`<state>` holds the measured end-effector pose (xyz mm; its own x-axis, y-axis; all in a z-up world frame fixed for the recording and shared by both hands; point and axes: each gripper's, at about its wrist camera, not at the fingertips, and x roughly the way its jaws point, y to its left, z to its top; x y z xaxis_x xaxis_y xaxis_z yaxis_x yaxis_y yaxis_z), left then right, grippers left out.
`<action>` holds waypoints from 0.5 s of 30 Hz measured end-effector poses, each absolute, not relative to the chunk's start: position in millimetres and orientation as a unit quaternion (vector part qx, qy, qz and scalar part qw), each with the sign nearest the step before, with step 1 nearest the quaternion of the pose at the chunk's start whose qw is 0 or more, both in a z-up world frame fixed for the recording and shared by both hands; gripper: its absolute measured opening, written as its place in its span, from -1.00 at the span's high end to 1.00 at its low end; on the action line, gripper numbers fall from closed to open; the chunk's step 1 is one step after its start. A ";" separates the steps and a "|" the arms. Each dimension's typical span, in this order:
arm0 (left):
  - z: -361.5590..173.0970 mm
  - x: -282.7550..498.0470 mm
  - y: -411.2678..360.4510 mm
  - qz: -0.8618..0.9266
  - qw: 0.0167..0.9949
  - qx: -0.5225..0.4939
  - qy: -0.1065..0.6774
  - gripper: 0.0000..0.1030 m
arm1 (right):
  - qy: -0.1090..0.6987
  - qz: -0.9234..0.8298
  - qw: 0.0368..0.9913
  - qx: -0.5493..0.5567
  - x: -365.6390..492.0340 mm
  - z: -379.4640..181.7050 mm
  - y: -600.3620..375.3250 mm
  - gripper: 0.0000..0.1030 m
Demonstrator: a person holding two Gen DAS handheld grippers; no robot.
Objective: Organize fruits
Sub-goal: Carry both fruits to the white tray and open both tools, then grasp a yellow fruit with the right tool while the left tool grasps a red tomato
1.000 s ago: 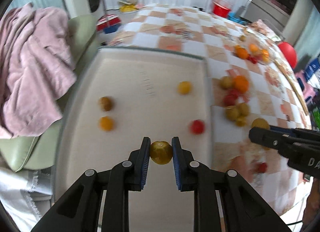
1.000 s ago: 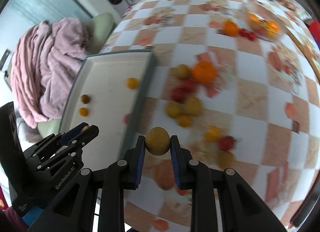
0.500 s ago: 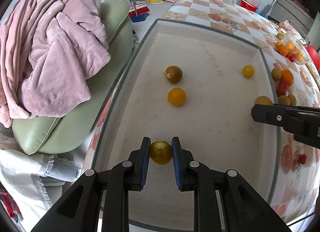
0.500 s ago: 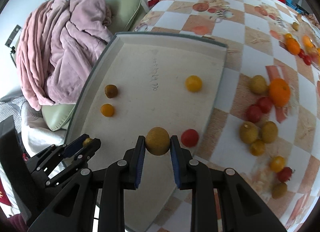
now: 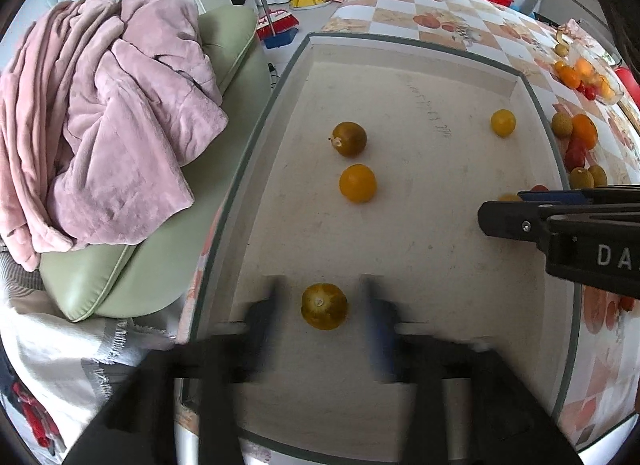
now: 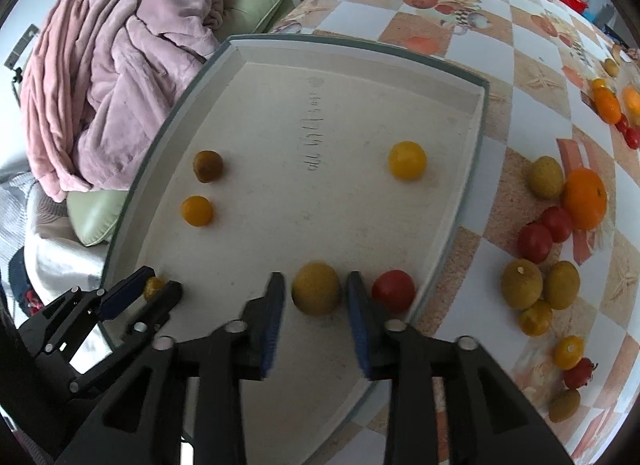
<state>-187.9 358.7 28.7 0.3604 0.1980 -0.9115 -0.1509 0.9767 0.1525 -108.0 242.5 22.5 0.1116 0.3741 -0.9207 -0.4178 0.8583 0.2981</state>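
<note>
- Both grippers have let go since half a second ago: the left gripper [image 5: 324, 305] has its fingers spread, blurred, either side of a yellow-brown fruit [image 5: 324, 306] resting on the tray [image 5: 400, 45], low centre of the left view.
- Likewise, the right gripper [image 6: 316, 305] stands apart around a dull yellow fruit [image 6: 316, 288], just beside a red tomato [image 6: 393, 291], likely freshly set down.
- Farther up, three fruits lie spaced apart, probably so they don't roll together.
- Unsorted fruit [image 6: 536, 281] waits on the checked tablecloth [image 6: 440, 25], right.

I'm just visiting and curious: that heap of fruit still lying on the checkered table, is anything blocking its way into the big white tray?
Only the tray's raised rim stands between the loose fruit on the tablecloth and the tray floor; each piece must be lifted over it. Inside, the six fruits already there leave bare floor. Both the left gripper and right gripper are open.
</note>
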 end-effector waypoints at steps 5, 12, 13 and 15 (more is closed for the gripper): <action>31.5 -189.9 354.1 0.104 0.826 0.036 0.553 -0.52 | 0.593 0.280 0.755 0.008 -111.6 41.4 233.3 -0.29; 46.6 -188.3 329.5 0.074 0.831 0.037 0.551 -0.52 | 0.576 0.236 0.782 0.014 -126.1 64.2 180.5 -0.42; 49.5 -188.1 324.4 0.067 0.832 0.036 0.549 -0.52 | 0.580 0.220 0.784 0.017 -128.5 63.2 165.6 -0.42; 56.3 -188.3 309.8 0.049 0.836 0.040 0.545 -0.52 | 0.589 0.188 0.786 0.023 -133.6 60.3 136.4 -0.42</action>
